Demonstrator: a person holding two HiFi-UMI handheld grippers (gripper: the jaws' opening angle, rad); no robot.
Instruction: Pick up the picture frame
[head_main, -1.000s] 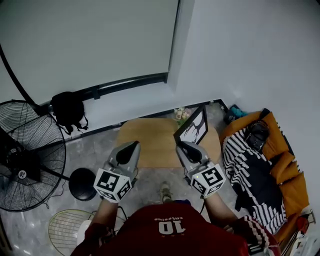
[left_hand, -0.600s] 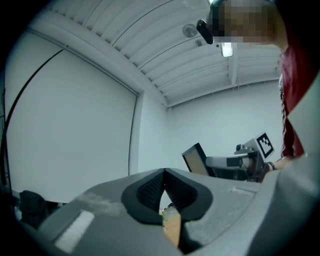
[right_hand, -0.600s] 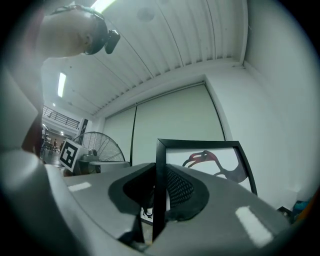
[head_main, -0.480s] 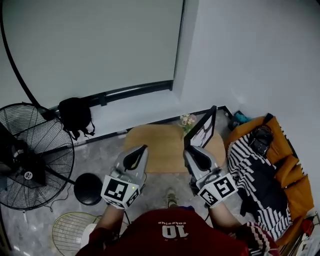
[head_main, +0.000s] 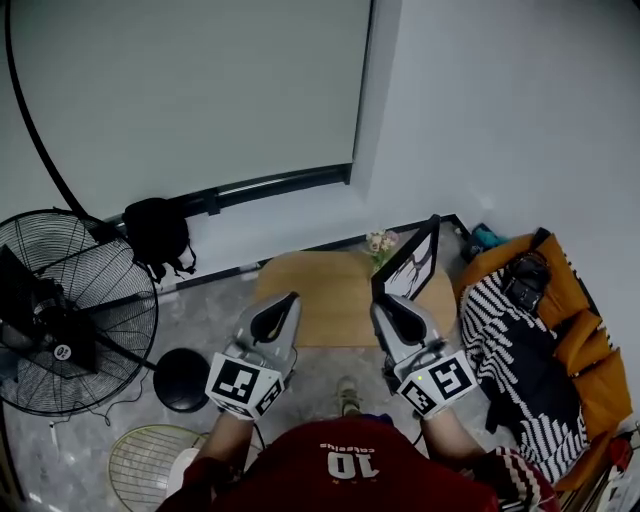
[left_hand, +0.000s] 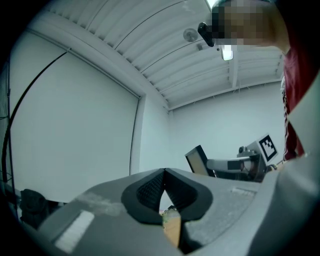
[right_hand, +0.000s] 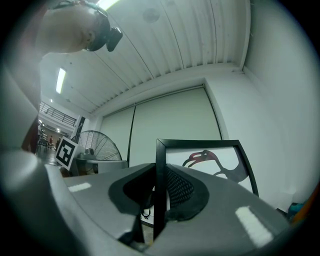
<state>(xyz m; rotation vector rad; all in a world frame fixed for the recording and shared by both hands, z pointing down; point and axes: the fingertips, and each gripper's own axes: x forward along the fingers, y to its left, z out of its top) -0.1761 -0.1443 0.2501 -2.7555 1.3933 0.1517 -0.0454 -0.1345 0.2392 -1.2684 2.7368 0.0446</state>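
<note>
We log the right gripper (head_main: 386, 302) clamped on one side rail of the black rectangular flamingo-print picture frame (head_main: 412, 262). That likely keeps it upright, clear above the round wooden table (head_main: 320, 300). Left gripper (head_main: 284, 304) is over the table's near edge, jaws together, empty.

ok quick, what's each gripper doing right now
Left gripper: jaws shut, nothing between them.
Right gripper: jaws shut on the frame, gripping its edge.

Ceiling lights (right_hand: 61, 80) glare overhead (fisheye edges blur dark).
</note>
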